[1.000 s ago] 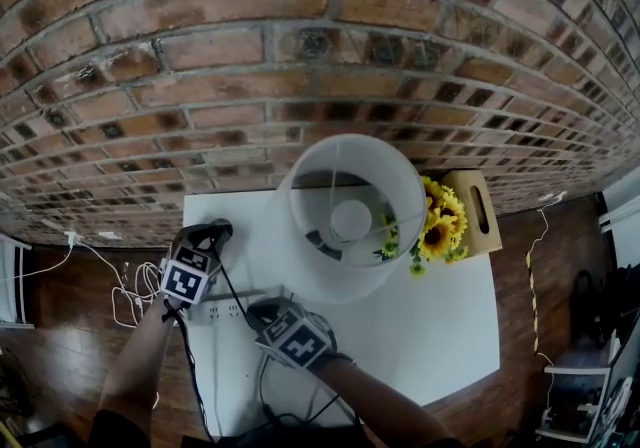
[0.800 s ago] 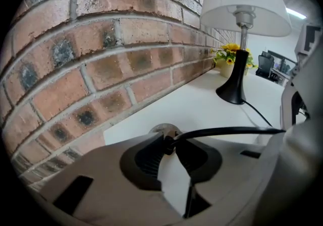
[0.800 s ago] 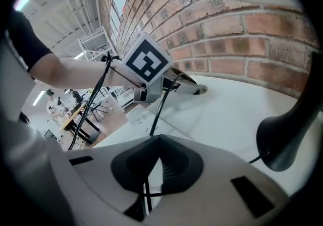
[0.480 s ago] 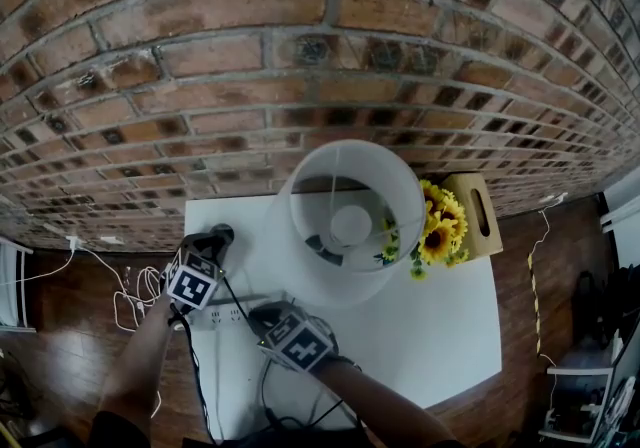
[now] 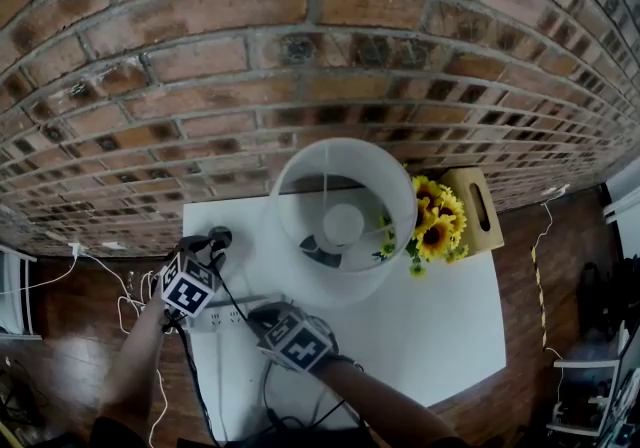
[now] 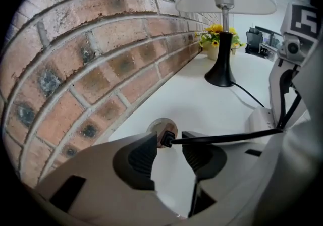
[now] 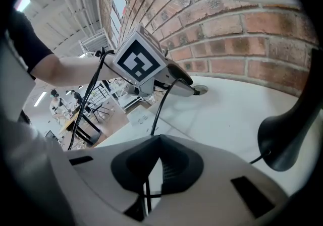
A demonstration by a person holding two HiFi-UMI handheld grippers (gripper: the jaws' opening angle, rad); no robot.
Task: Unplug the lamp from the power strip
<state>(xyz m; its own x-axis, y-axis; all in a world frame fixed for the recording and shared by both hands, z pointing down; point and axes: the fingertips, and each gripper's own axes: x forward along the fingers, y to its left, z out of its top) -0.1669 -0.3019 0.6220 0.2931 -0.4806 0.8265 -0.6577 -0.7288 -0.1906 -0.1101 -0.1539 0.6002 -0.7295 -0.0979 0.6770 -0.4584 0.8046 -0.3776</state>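
The white-shaded lamp [image 5: 340, 221] stands at the back of the white table [image 5: 440, 326]; its black base [image 6: 221, 73] shows in the left gripper view. My left gripper [image 6: 169, 147] is open, and its jaws have just been opening. The lamp's black plug [image 6: 167, 139] lies loose between them, and its cord [image 6: 227, 136] trails right over one pad. In the head view that gripper [image 5: 213, 239] is at the table's back left. The white power strip [image 5: 222, 312] lies in front of it. My right gripper [image 7: 157, 144] rests shut at the strip, with a thin black cord running under its tips.
A brick wall [image 5: 300, 66] runs close behind the table. Sunflowers [image 5: 435, 226] and a wooden box [image 5: 475, 211] stand right of the lamp. A round cable hole [image 6: 160, 125] sits in the tabletop just beyond the plug. White cords [image 5: 130, 301] lie on the floor at left.
My left gripper has rolled a little while staying near the table's back left corner. The right gripper has not moved.
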